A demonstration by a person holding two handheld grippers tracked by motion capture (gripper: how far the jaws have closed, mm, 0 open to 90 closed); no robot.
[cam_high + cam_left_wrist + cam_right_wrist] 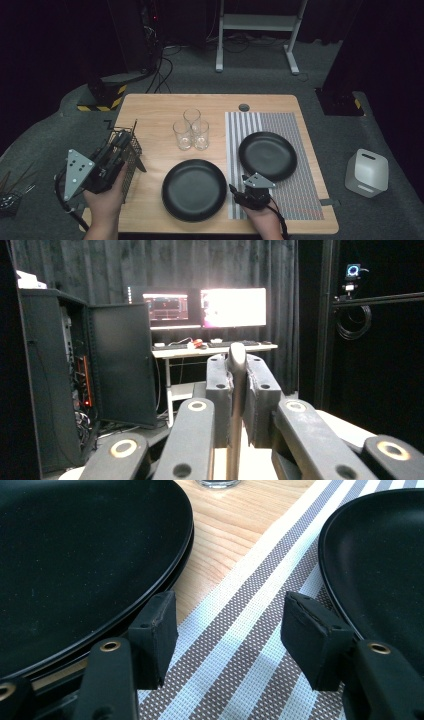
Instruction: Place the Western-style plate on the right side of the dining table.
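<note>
While the high view covers the whole light wooden counter [210,102], it gives the counts: two round black plates, three clear drinking glasses [191,129] clustered behind the near plate, one striped grey-and-white woven placemat [295,195], one black wire cutlery basket [131,150] at the left edge. Near black plate [194,190] sits on bare wood; far black plate [267,155] on the placemat. Left gripper [121,141] hangs over the basket, a dark-handled knife [139,162] slanting beside it. Right gripper [239,192] is low at the placemat's near left corner, between the plates.

Left gripper view adds the grip: left gripper [239,390] jaws pinched narrow on a thin grey metal utensil handle [236,390], upright, tip above the pads. Background: two lit monitors [205,307] on a desk, black cabinet [75,380].

Right gripper view adds the gap: right gripper [227,630] jaws wide, holding nothing, over placemat stripes [240,655]. Left pad touches the near plate [75,555] rim; far plate [380,555] just beside the right pad.
</note>
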